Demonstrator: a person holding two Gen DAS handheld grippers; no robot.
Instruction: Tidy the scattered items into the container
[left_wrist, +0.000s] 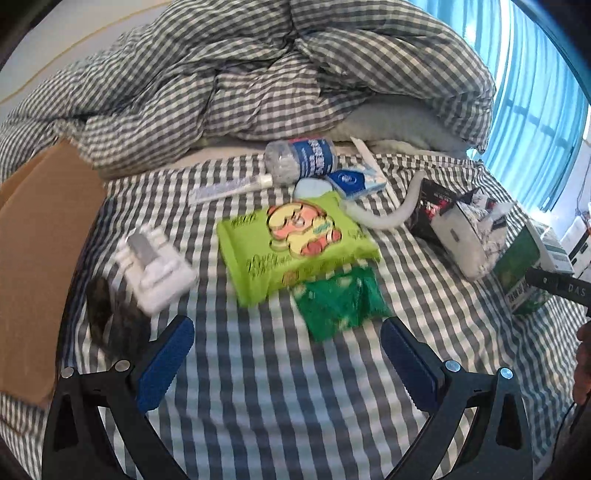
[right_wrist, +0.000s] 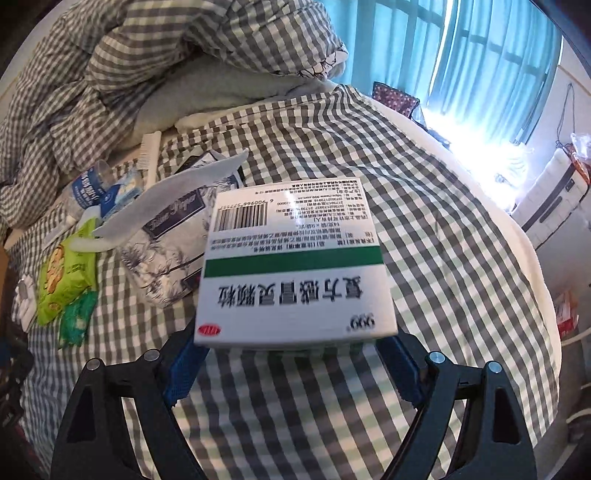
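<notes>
A brown cardboard box (left_wrist: 37, 240) stands at the bed's left edge. Scattered on the checked sheet are a lime-green wipes pack (left_wrist: 291, 247), a dark green packet (left_wrist: 340, 302), a white plastic item (left_wrist: 155, 266), a water bottle (left_wrist: 299, 158) and a patterned tissue pack (left_wrist: 458, 229). My left gripper (left_wrist: 288, 328) hangs open and empty just in front of the dark green packet. A white-and-green medicine box (right_wrist: 295, 266) lies between the wide jaws of my right gripper (right_wrist: 291, 345). Its near end covers the pad tips, and no press shows.
A crumpled checked duvet (left_wrist: 258, 74) is piled at the back. A clear tube (left_wrist: 229, 188), a blue-white tissue packet (left_wrist: 354, 181) and a white comb (right_wrist: 149, 155) lie near the bottle. A dark item (left_wrist: 110, 317) sits beside the carton. The mattress edge (right_wrist: 517, 229) drops away at the right.
</notes>
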